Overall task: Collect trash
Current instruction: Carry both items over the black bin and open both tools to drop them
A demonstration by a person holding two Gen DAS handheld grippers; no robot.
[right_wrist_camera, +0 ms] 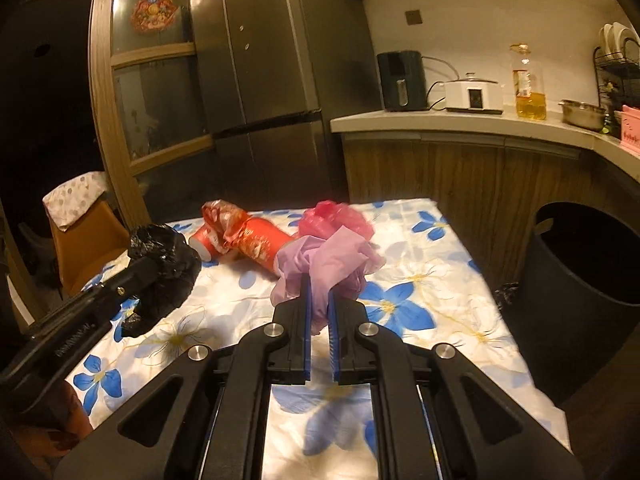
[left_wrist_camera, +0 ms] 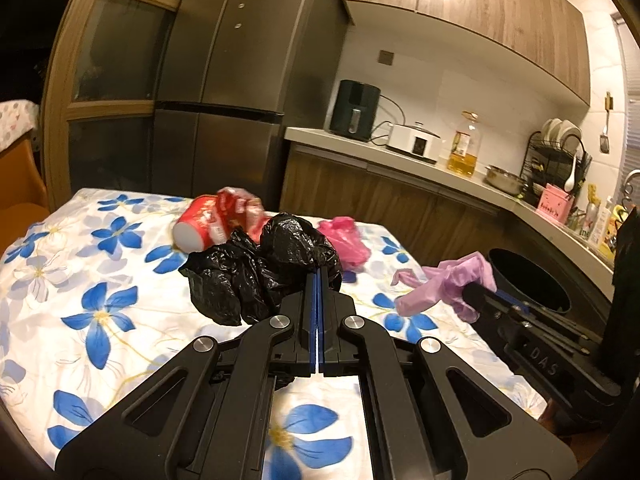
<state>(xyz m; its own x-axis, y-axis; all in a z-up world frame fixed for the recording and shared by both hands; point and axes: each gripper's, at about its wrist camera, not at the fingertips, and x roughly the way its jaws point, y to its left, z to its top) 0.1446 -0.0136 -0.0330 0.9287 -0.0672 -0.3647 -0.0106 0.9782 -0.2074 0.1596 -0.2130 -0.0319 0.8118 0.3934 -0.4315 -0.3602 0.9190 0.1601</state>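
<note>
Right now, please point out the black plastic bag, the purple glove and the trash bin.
black plastic bag (left_wrist_camera: 256,276), left wrist view, crumpled middle.
purple glove (right_wrist_camera: 324,260), right wrist view, bunched middle.
trash bin (right_wrist_camera: 560,280), right wrist view, outer wall.

Your two grippers are showing the same black build.

Your left gripper (left_wrist_camera: 319,280) and right gripper (right_wrist_camera: 319,286) are wearing matte black angular linkage arms with triangular cut-outs, round silver pivot screws at the joints, and blue pads lining the inner finger faces; pale lettering is running along each body's side.
</note>
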